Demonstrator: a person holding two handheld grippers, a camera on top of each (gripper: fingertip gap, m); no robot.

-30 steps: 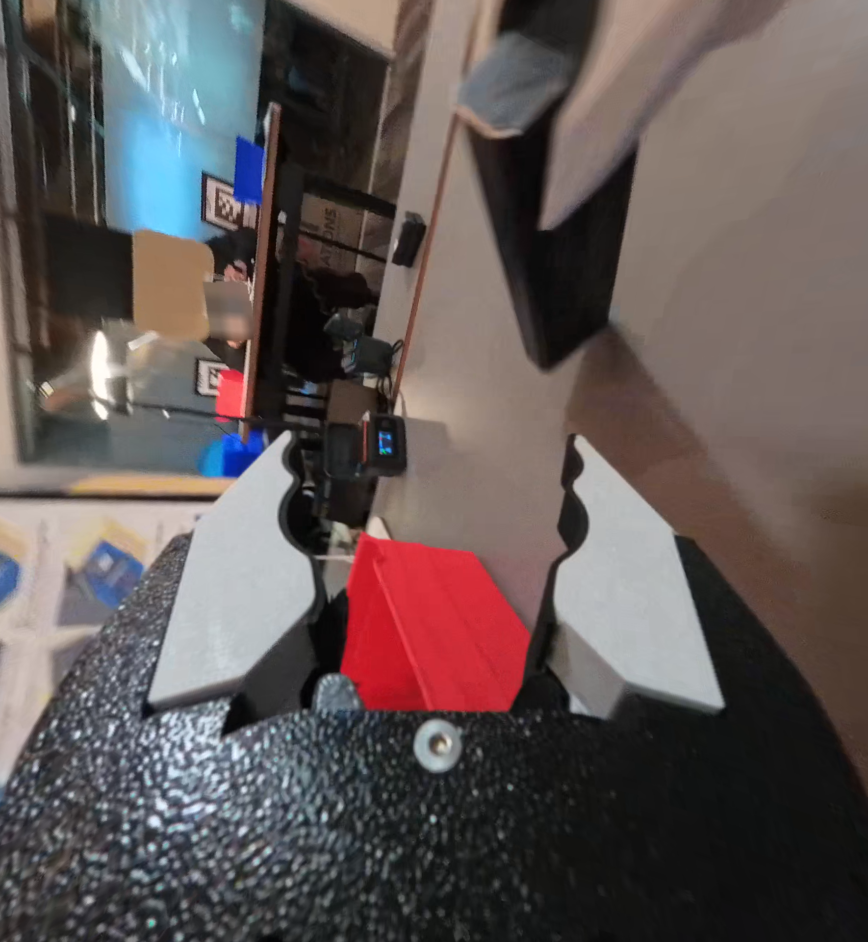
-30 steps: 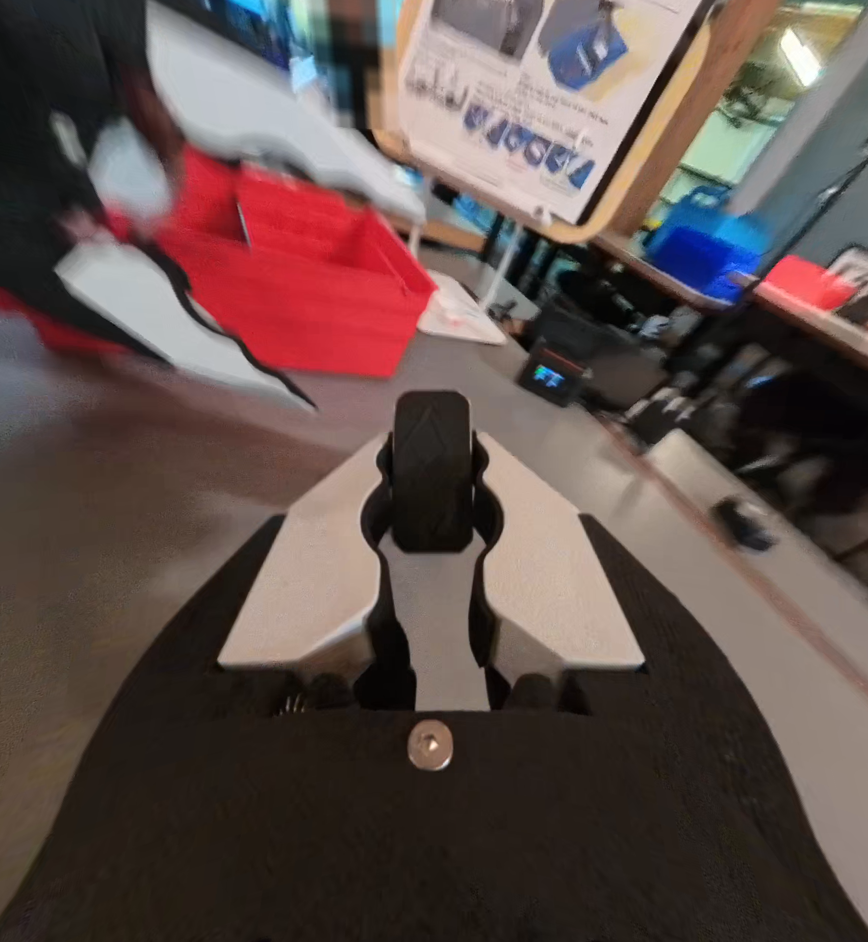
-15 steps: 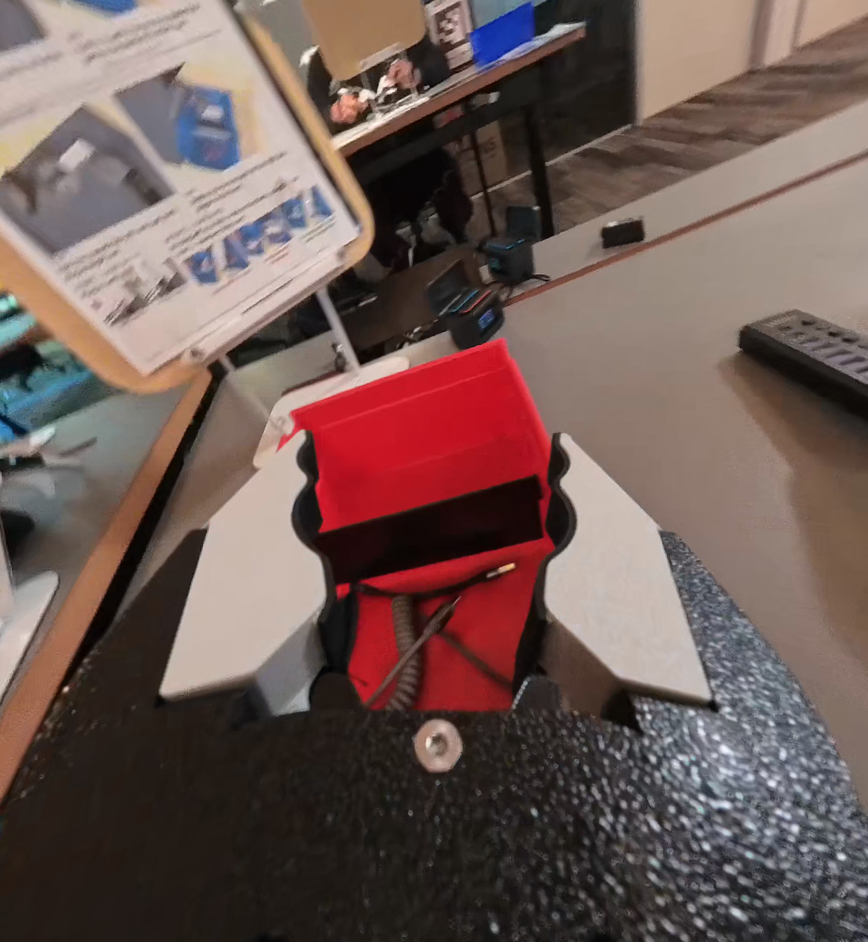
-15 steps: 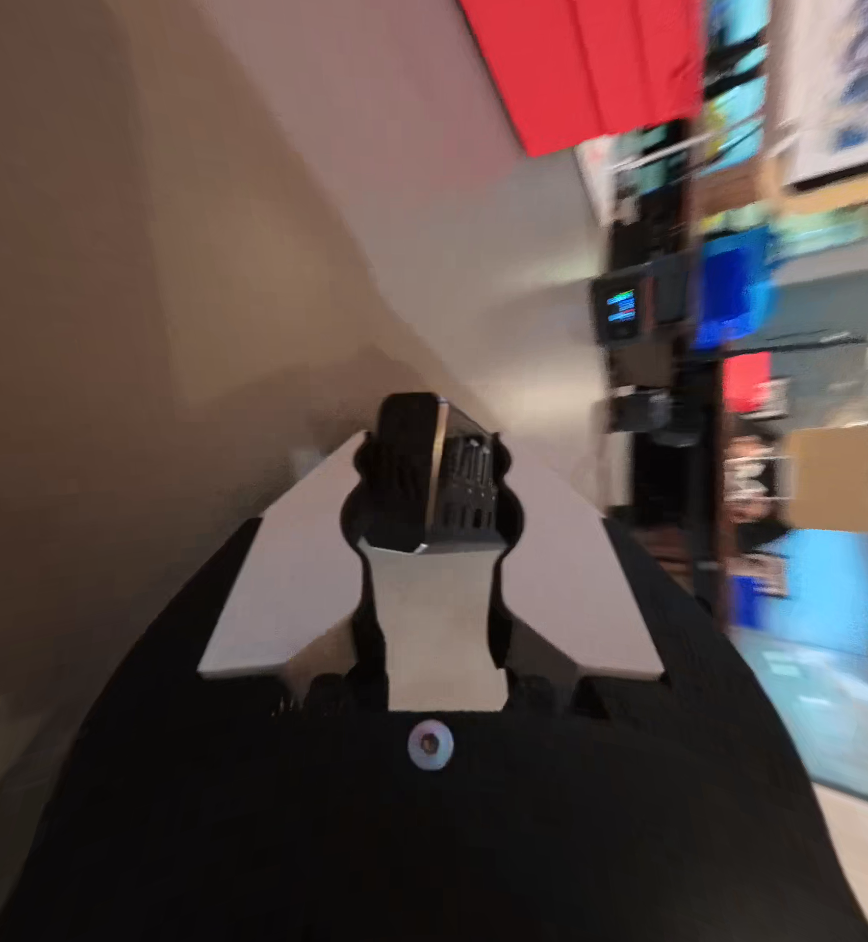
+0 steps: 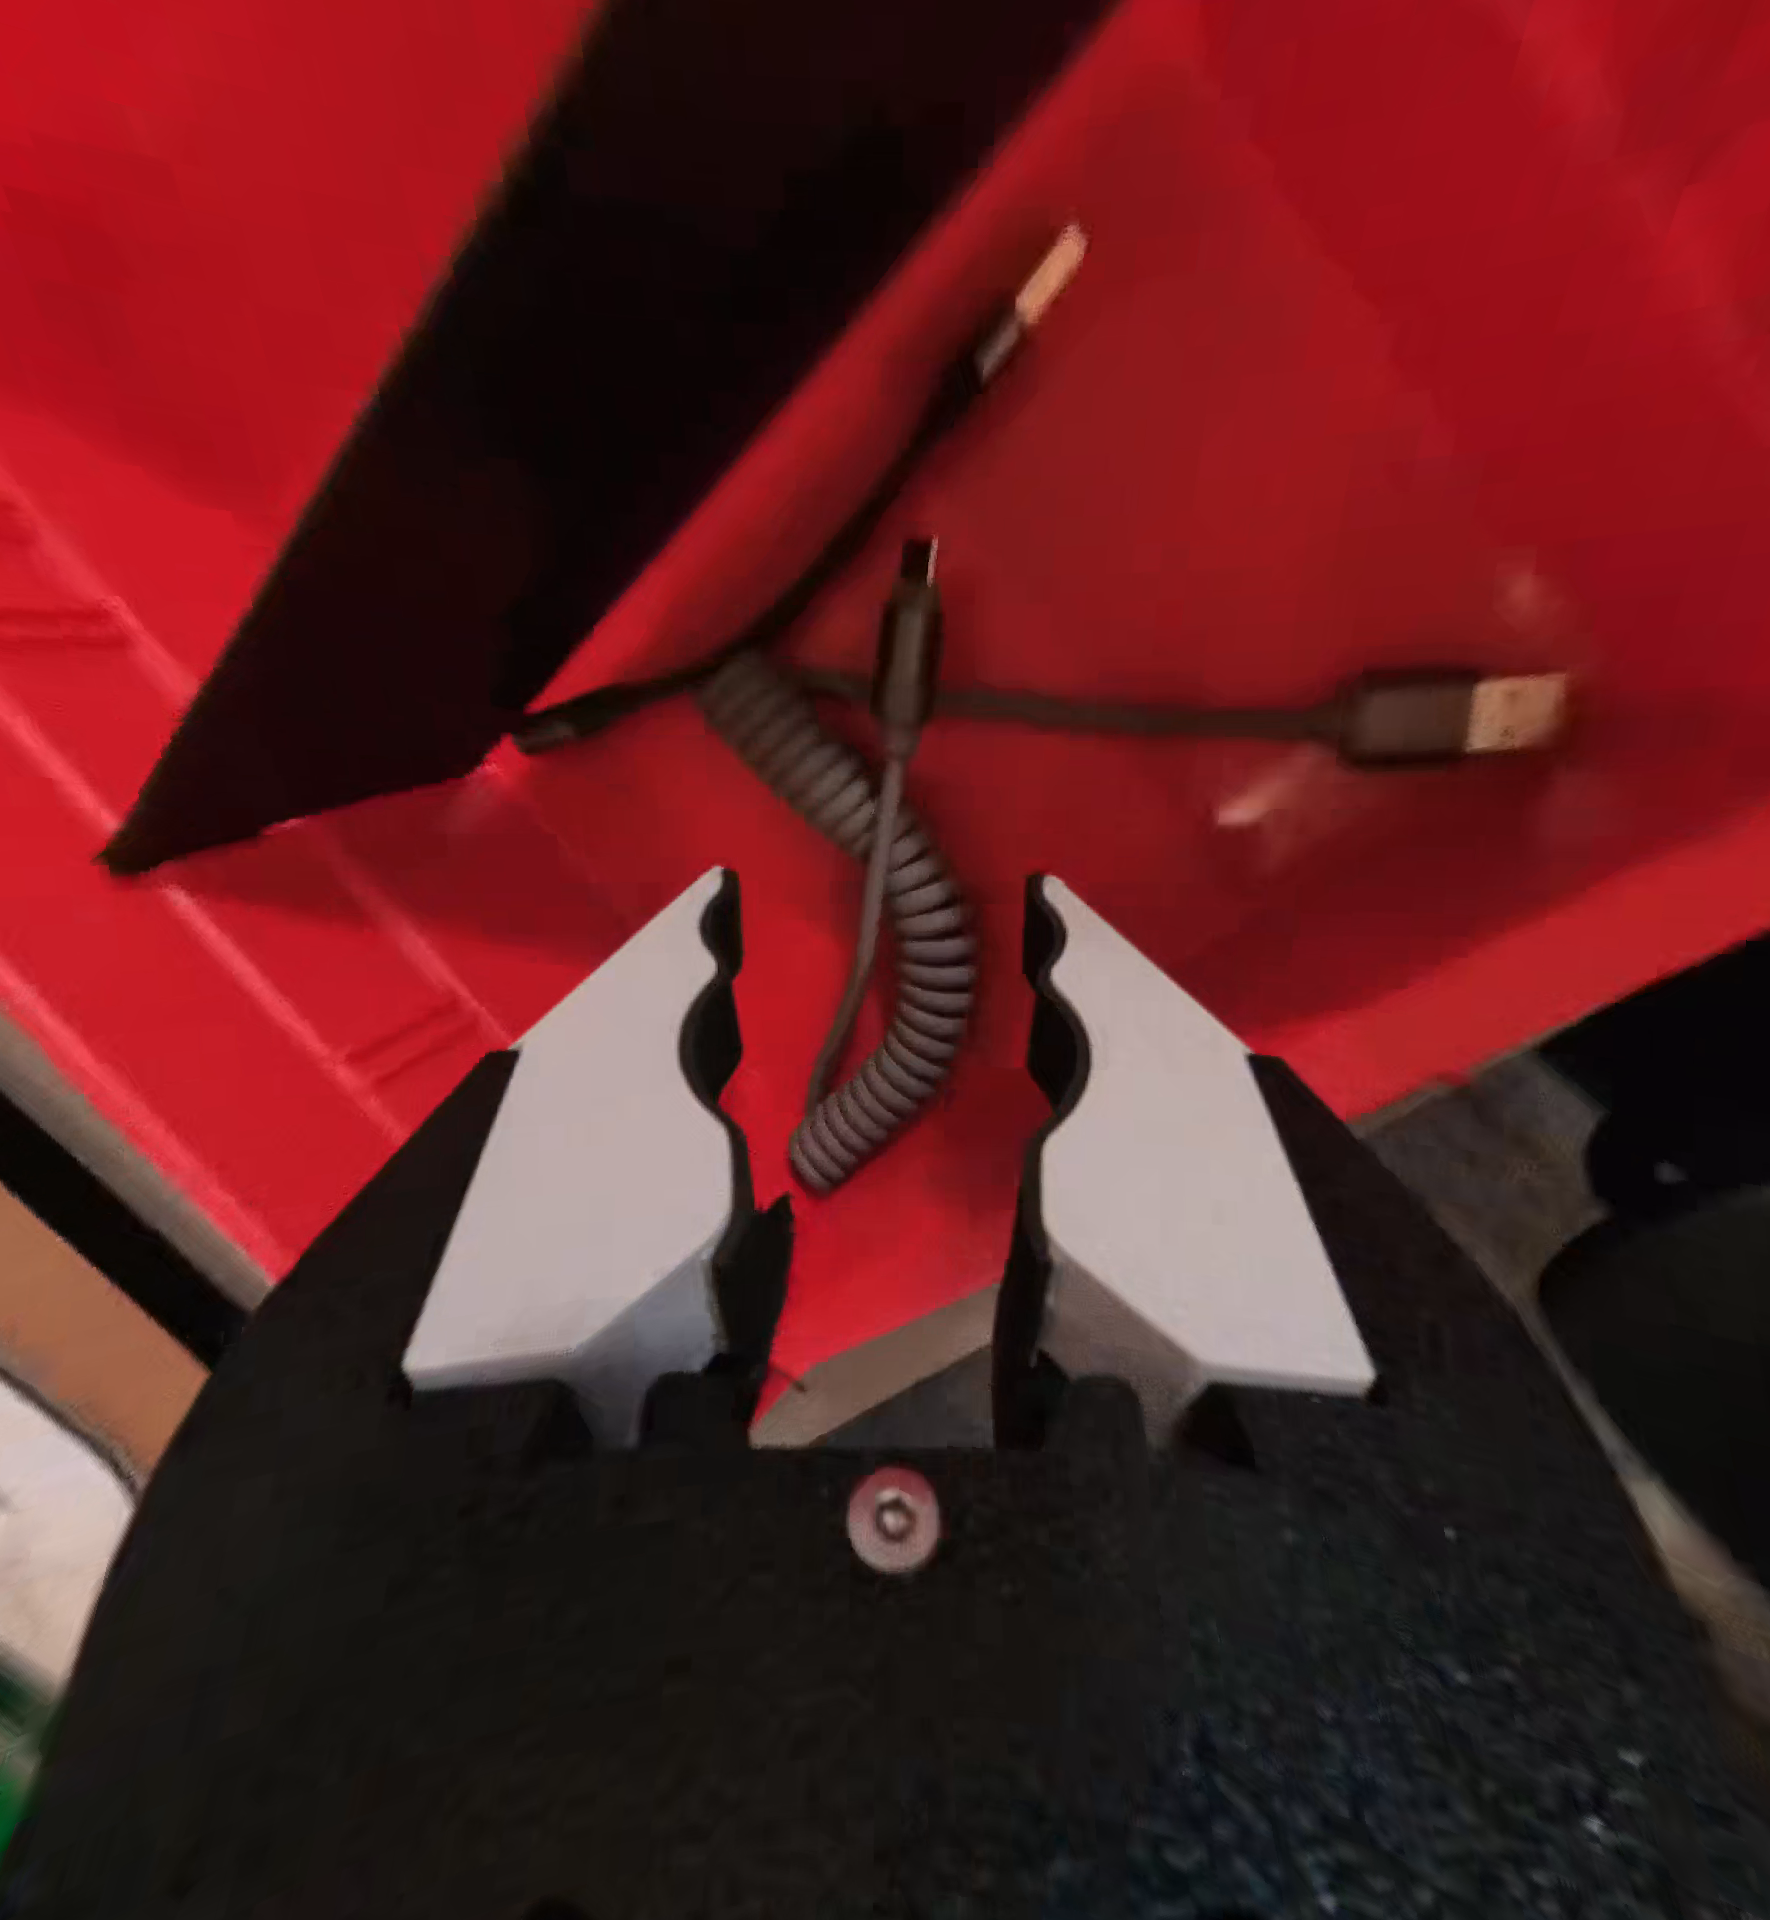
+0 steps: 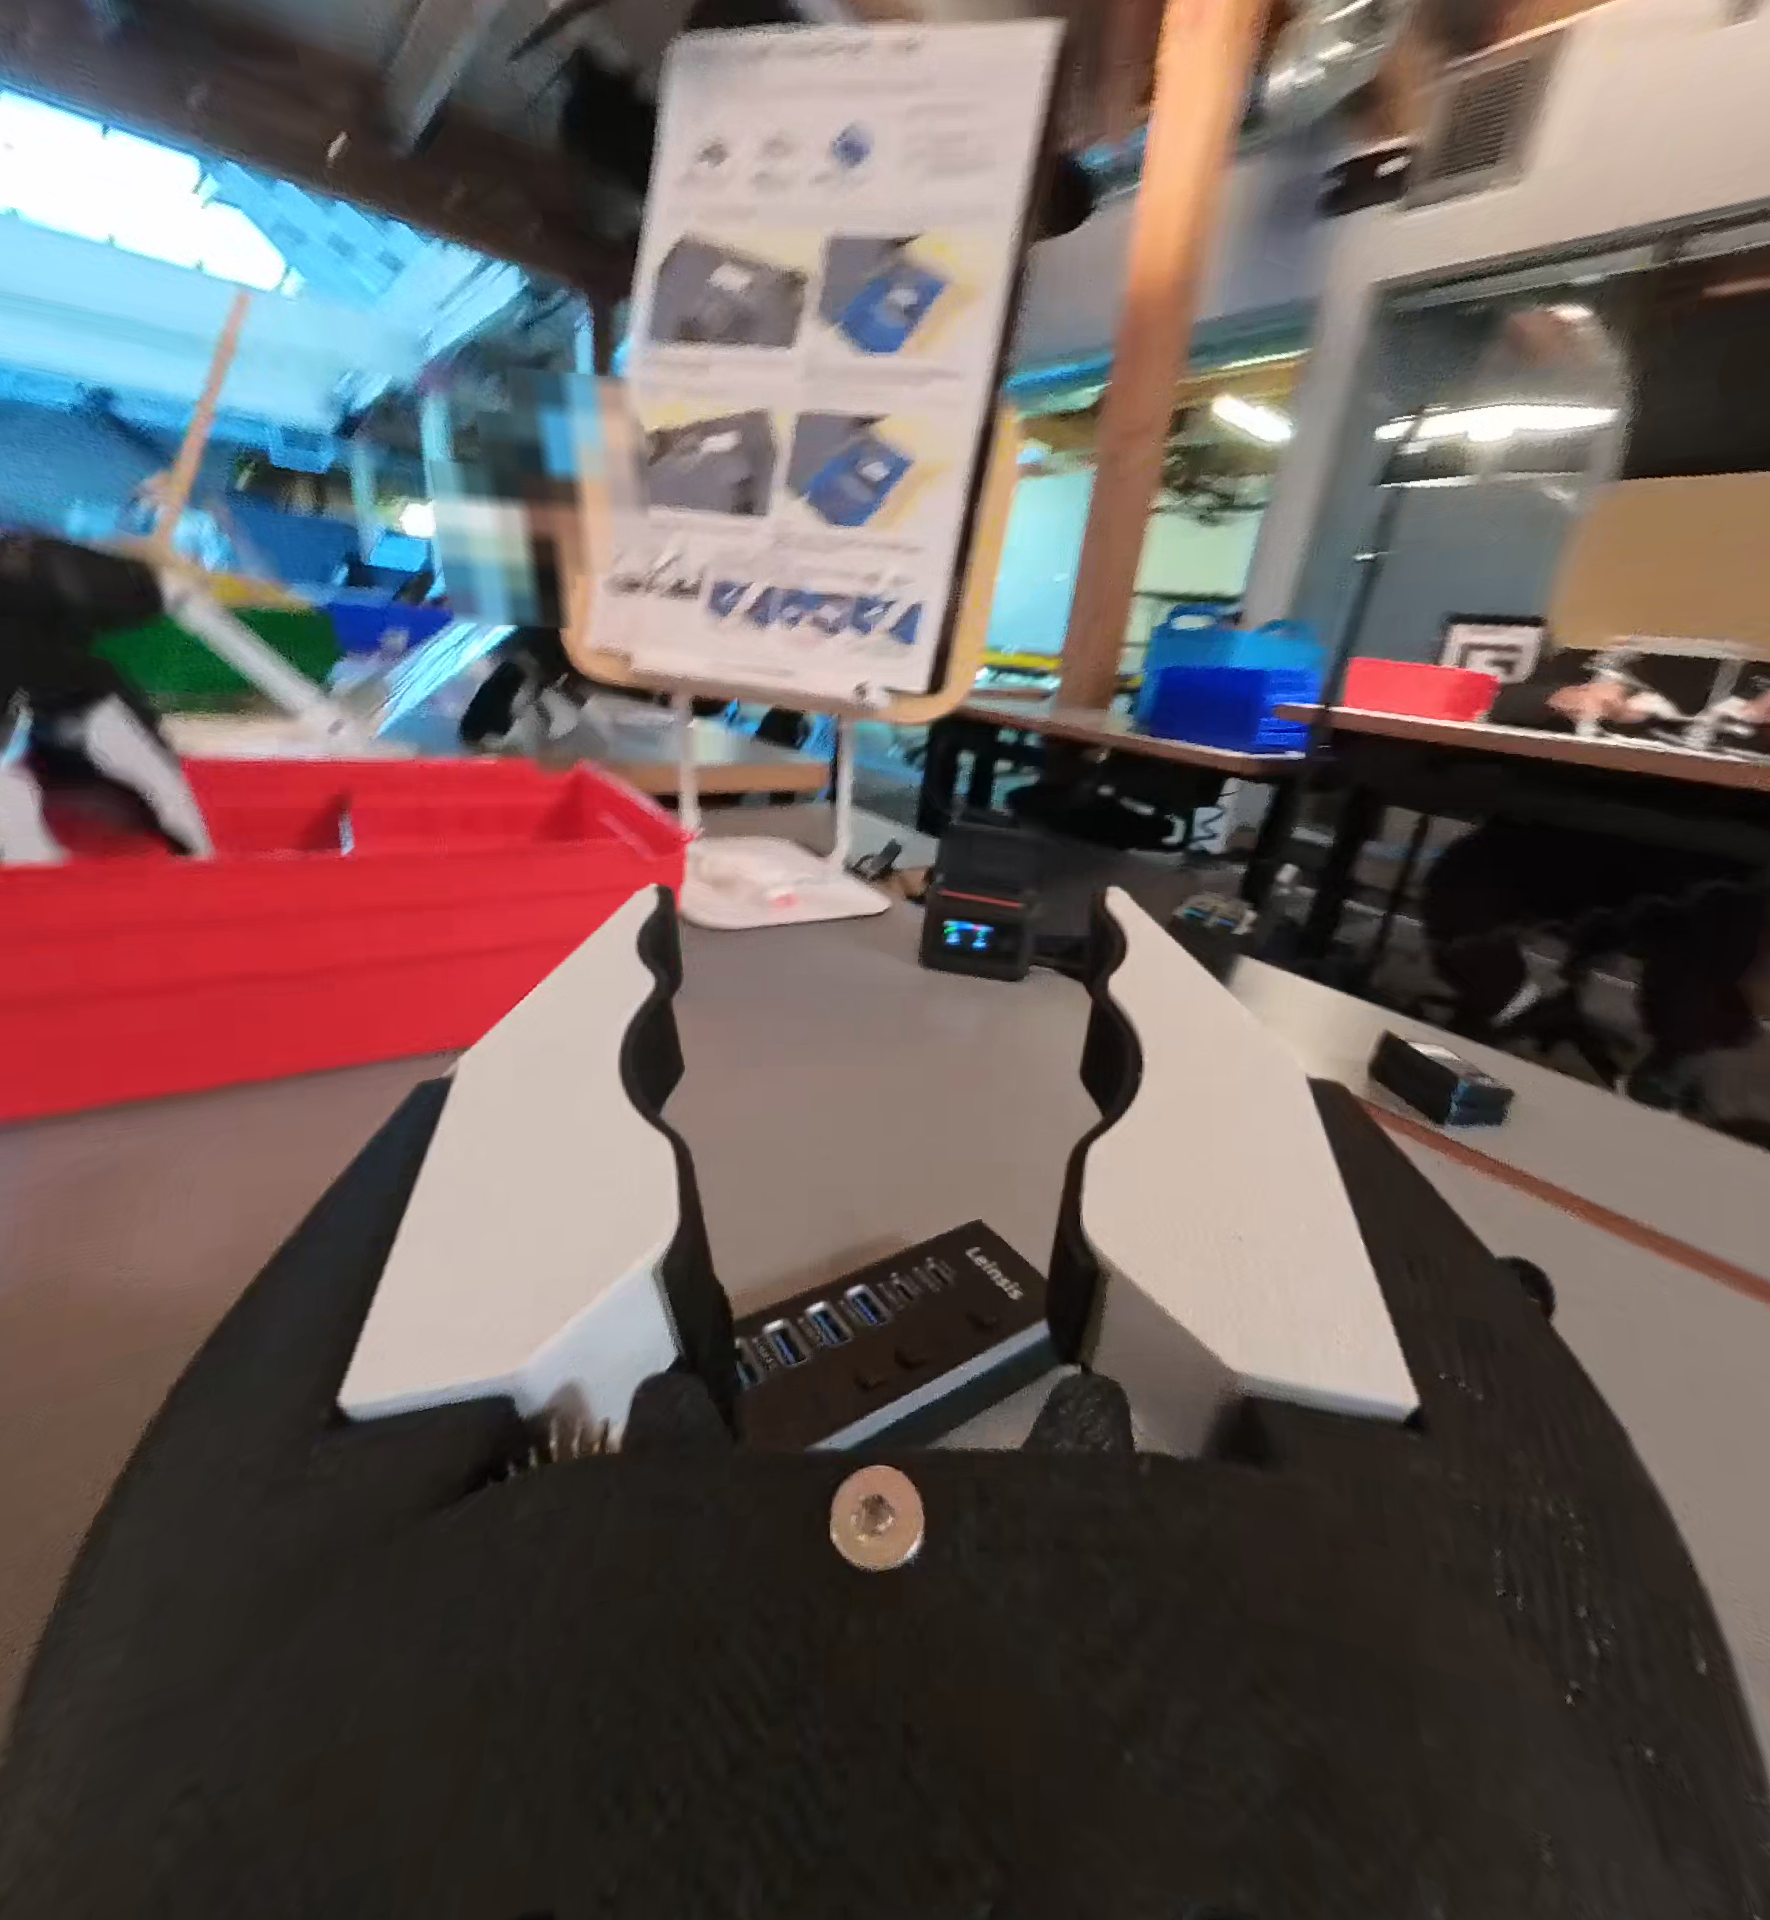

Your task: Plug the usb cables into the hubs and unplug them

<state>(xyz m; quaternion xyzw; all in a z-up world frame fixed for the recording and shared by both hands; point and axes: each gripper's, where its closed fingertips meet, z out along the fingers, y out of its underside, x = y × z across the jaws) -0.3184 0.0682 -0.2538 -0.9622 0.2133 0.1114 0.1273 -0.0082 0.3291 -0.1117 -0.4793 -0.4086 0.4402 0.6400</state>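
My left gripper point(image 5: 883, 896) is open and empty, just above a coiled grey USB cable point(image 5: 907, 940) on the floor of the red bin point(image 5: 1380, 343). One USB-A plug point(image 5: 1463, 717) lies to the right, a thinner plug point(image 5: 914, 623) points away, and another plug point(image 5: 1042, 281) lies farther back. My right gripper point(image 6: 891, 914) is open and empty above the grey table point(image 6: 133, 1247). A black USB hub point(image 6: 891, 1330) with blue ports lies on the table between the bases of its fingers. The left gripper point(image 6: 81, 769) shows far left over the red bin point(image 6: 289, 935).
A black divider point(image 5: 569, 416) crosses the bin. A poster board on a white stand point(image 6: 808, 364) stands behind the bin. A small black device with a lit screen point(image 6: 974, 925) and a small black box point(image 6: 1437, 1081) sit on the table. Other tables with blue and red bins stand behind. Some 45 centimetres of space lies between my two pairs of fingers. My left gripper's tips are some 5 centimetres from the thinner plug point(image 5: 914, 623).
My right gripper has opened and let go of the black hub, which now lies on the table. My left gripper has dropped into the red bin, close over the coiled cable.
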